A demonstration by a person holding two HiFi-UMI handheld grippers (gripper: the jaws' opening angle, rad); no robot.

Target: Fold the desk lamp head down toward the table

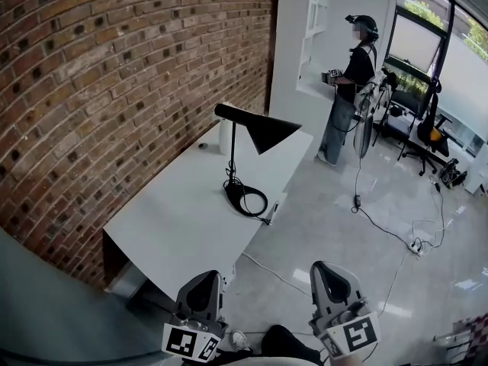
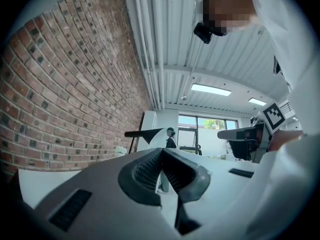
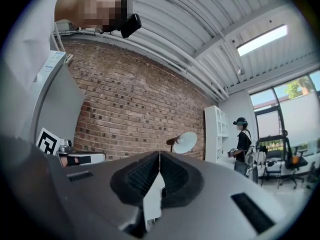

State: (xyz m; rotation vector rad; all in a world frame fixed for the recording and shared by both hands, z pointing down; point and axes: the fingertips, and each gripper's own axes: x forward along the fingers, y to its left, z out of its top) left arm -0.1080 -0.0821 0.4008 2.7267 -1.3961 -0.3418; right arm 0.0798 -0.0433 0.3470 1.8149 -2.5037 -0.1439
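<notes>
A black desk lamp (image 1: 232, 158) stands upright on the white table (image 1: 175, 219) by the brick wall. Its cone-shaped head (image 1: 263, 132) juts out to the right, and its cord lies coiled round the base (image 1: 245, 199). Both grippers hang below the table's near corner, well short of the lamp. My left gripper (image 1: 206, 277) is shut and holds nothing. My right gripper (image 1: 325, 268) is also shut and empty. In the left gripper view the lamp head (image 2: 146, 133) shows beyond the shut jaws (image 2: 162, 152). In the right gripper view the lamp head (image 3: 186, 142) shows above the shut jaws (image 3: 159, 155).
A white cylinder (image 1: 226, 137) stands on the table behind the lamp. A person (image 1: 351, 90) stands at the far end by a white shelf unit (image 1: 316, 21). Cables and a power strip (image 1: 415, 245) lie on the glossy floor; an office chair (image 1: 431, 132) stands at the right.
</notes>
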